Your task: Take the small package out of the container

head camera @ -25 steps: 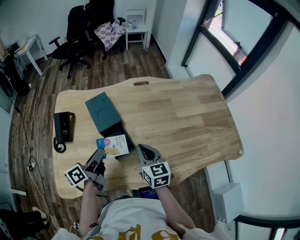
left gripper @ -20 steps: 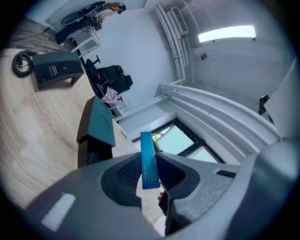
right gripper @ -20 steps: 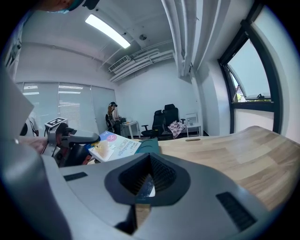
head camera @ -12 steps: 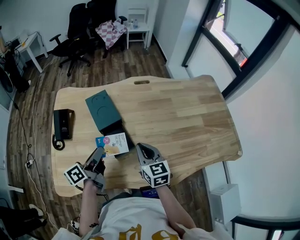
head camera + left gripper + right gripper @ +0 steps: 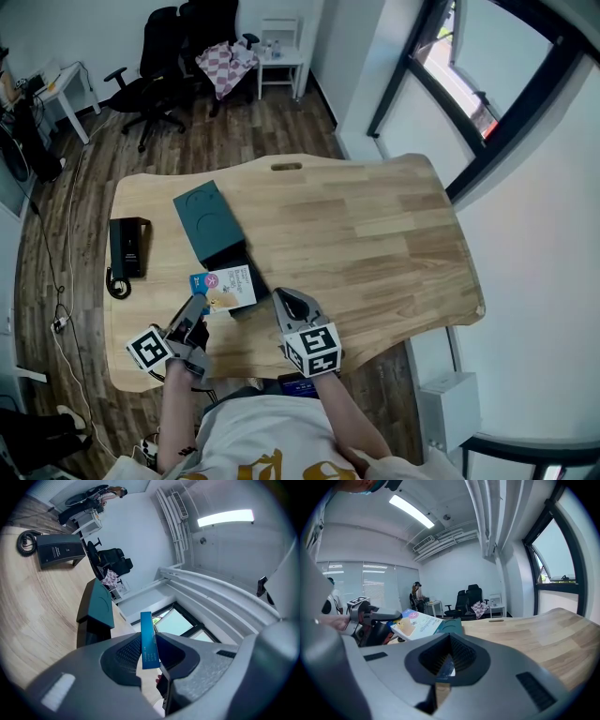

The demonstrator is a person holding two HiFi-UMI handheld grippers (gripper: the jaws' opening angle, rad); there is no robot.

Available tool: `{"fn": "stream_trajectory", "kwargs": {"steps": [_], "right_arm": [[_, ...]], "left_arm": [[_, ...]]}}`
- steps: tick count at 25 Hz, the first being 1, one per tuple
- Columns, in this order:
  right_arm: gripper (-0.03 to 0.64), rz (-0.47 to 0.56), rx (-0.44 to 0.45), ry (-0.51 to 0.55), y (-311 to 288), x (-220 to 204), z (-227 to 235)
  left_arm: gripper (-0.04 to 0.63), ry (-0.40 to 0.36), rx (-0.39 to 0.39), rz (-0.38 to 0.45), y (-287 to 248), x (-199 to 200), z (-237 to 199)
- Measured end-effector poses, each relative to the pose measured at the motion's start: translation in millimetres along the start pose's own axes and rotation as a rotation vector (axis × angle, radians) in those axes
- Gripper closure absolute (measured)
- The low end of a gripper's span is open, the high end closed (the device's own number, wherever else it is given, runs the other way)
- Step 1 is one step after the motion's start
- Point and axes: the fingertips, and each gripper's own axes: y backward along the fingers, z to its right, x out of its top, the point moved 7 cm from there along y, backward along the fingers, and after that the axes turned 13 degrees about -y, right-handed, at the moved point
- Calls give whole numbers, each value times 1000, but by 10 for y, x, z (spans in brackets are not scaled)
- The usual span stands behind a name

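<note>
The small package (image 5: 228,289), a flat white and blue box, hangs just above the table beside the container. My left gripper (image 5: 199,305) is shut on its near corner; in the left gripper view the package (image 5: 149,641) stands edge-on between the pads. The container (image 5: 208,222) is a dark teal box with its lid slid back off a black tray (image 5: 242,258). My right gripper (image 5: 284,300) sits at the tray's near end, jaws almost together on its edge. The right gripper view shows the package (image 5: 417,624) over the teal container (image 5: 451,626).
A black desk phone (image 5: 127,248) lies near the left edge of the wooden table (image 5: 375,234). Office chairs (image 5: 173,56) and a small white table stand on the floor beyond. The table's near edge runs just under both grippers.
</note>
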Motion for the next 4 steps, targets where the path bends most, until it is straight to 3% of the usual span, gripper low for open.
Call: {"fn": "stream_trajectory", "kwargs": {"steps": [4], "right_arm": [[612, 2, -11, -6, -6, -2, 76]], "left_arm": [[499, -4, 2, 0, -37, -19, -15]]}}
